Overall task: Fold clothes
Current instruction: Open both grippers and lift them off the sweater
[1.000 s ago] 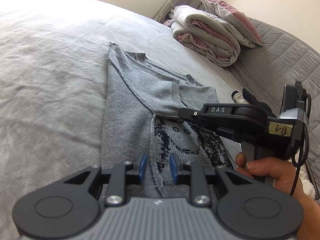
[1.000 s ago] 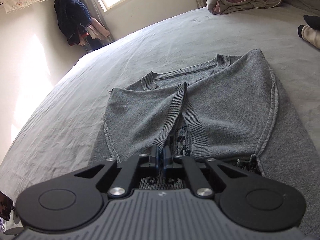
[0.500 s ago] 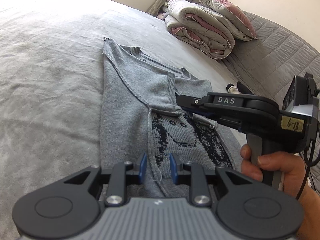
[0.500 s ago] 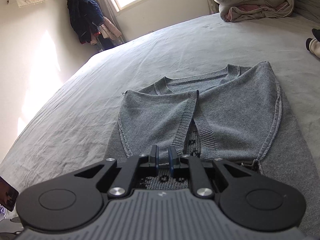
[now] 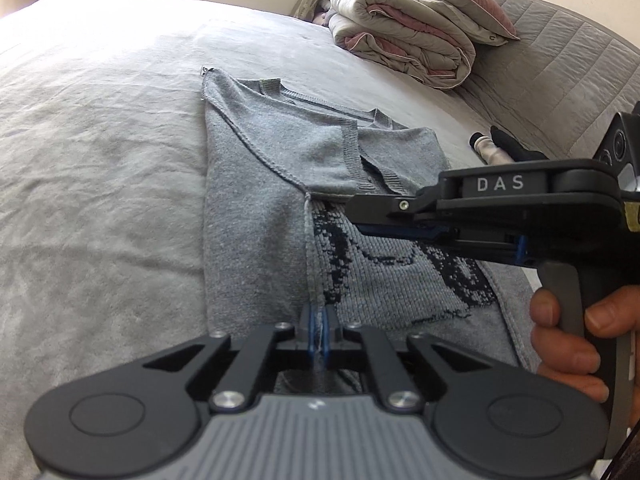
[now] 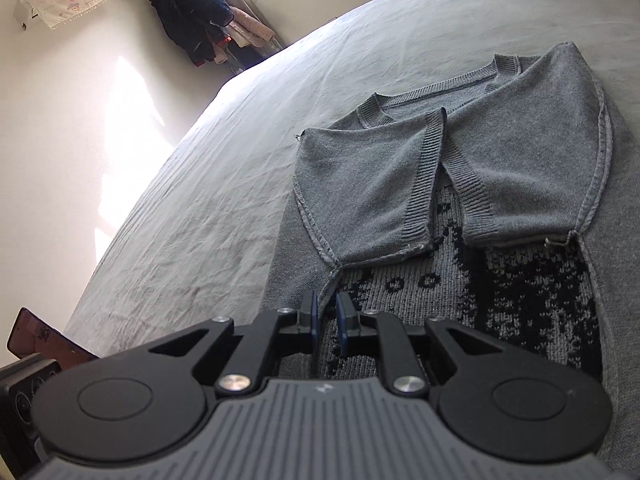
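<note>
The grey sweater lies flat, inside out, in the middle of the bed, neck toward the headboard end, where a folded duvet sits near the far corner.

On its left side, the left sleeve is already turned in over the chest, its ribbed cuff close to the centre line. The left tool is nearly closed on the pale seam of the body at the hem end, the seam pinched between its blue pads.

Further right, the right sleeve is folded in likewise, so the two cuffs lie just beside each other over the black-patterned reverse. The right tool hovers low over that patterned panel with a narrow gap between its pads, holding nothing that I can see.

As I judge it, the sleeve folds are done; the side panels and the lengthwise fold of the body look to remain.
</note>
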Demonstrator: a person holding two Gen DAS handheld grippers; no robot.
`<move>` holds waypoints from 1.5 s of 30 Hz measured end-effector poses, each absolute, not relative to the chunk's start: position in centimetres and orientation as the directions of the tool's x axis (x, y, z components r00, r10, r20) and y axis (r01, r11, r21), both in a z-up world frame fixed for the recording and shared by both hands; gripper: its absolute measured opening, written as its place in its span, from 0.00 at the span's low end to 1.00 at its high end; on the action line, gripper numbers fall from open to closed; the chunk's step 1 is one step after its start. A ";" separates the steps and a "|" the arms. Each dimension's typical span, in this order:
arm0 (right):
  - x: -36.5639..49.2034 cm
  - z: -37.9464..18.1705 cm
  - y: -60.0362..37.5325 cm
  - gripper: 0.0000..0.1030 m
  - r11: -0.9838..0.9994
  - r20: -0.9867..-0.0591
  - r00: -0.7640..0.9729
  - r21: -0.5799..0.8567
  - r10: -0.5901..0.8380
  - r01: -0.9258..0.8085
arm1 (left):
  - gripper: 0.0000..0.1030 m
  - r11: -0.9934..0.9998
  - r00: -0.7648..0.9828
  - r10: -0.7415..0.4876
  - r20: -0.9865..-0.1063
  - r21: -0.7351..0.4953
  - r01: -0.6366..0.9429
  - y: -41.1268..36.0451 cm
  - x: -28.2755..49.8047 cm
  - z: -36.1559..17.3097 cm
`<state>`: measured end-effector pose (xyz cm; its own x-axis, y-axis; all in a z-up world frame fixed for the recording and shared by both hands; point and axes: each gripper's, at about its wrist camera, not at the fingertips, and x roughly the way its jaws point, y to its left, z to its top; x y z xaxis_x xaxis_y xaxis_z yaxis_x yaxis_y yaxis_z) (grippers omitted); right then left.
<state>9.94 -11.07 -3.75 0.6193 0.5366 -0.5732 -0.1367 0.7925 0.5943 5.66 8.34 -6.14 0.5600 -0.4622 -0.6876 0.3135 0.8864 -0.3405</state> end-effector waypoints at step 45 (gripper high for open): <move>14.8 -1.7 -6.4 0.42 0.850 -0.604 0.598 0.384 0.527 -0.361 | 0.55 0.624 0.269 -0.724 -0.635 -0.437 0.648 10.3 2.7 -5.5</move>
<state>14.82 -6.42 -1.74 0.5981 0.5269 -0.6038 -0.3615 0.8498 0.3835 2.73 10.32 -5.45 0.2694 -0.7238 -0.6352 0.6475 0.6244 -0.4369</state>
